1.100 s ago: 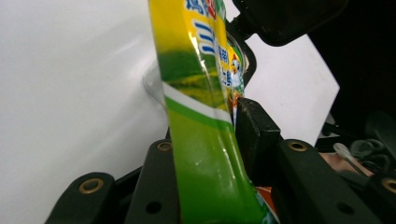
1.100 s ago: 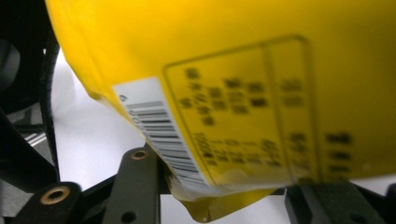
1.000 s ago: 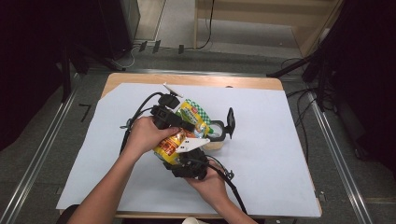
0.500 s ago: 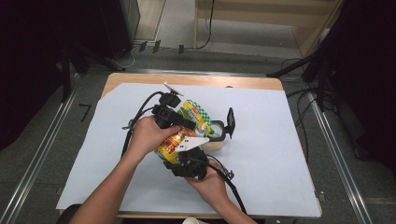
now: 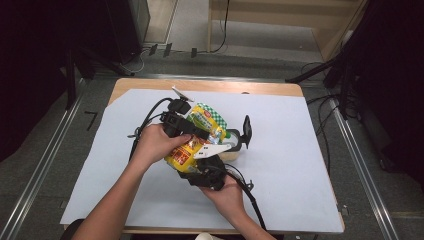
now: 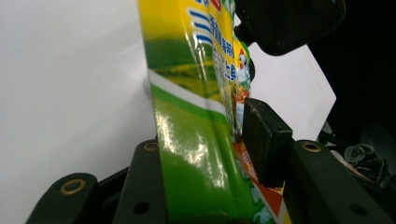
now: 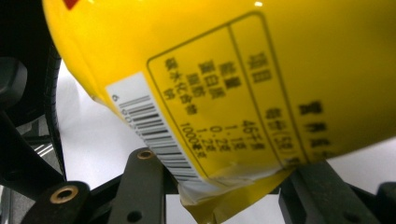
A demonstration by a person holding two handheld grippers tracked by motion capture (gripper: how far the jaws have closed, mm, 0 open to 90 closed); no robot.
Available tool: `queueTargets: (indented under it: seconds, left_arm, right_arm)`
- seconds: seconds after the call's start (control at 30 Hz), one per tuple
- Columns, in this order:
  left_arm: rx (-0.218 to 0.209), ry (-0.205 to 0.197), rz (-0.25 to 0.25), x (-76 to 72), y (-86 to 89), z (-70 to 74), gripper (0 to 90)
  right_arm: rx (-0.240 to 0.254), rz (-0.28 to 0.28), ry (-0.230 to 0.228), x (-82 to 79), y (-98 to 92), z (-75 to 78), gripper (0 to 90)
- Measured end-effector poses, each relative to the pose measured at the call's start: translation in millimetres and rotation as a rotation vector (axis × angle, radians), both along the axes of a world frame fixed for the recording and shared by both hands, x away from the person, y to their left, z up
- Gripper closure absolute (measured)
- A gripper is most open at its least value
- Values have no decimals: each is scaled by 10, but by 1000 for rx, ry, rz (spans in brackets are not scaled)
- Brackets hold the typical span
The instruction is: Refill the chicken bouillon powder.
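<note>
the two grippers meet near the middle of the white sheet (image 5: 310, 165) that covers the table (image 5: 210, 85). there is lots of bare sheet to the right and at the front, and a wide strip at the left. a thin line of brown wood shows at the far edge. dark floor and metal rails lie past both sides.

the yellow and green bag (image 5: 192, 142) is up off the sheet, between the two grippers. the left gripper (image 5: 200, 131) comes at it from the left and far side. its jaws have just been opening, and the bag is between them. in the left gripper view the bag (image 6: 196, 116) lies against the left jaw, and the black pad on the right sits at the bag's edge; i cannot tell if it presses. the right gripper (image 5: 207, 165) is under the near end of the bag. its jaws have just been closing. in the right gripper view the bag's crimped end (image 7: 219, 186) hangs between the two jaws, but the spots where they meet it are hidden.

just behind the bag stands a small round pot (image 5: 231, 145) with a black handle (image 5: 246, 131) sticking up. black cables trail from both grippers.

the bag is shiny and smooth, puffy like a pillow, with a white barcode. the sheet is flat and dull.
</note>
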State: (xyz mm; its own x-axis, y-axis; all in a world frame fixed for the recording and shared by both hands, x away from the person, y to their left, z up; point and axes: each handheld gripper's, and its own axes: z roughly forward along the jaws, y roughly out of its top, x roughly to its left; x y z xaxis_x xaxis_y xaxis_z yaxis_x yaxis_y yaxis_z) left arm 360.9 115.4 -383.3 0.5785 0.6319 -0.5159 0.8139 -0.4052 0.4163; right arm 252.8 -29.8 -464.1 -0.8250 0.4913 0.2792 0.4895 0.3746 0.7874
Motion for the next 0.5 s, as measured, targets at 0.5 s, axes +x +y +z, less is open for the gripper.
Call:
queueTargets:
  seconds: [0.5]
  left_arm:
    - [55, -63, -15, 31, -107, -28, 755]
  right_arm:
    - [-26, 32, -7, -13, 55, 15, 602]
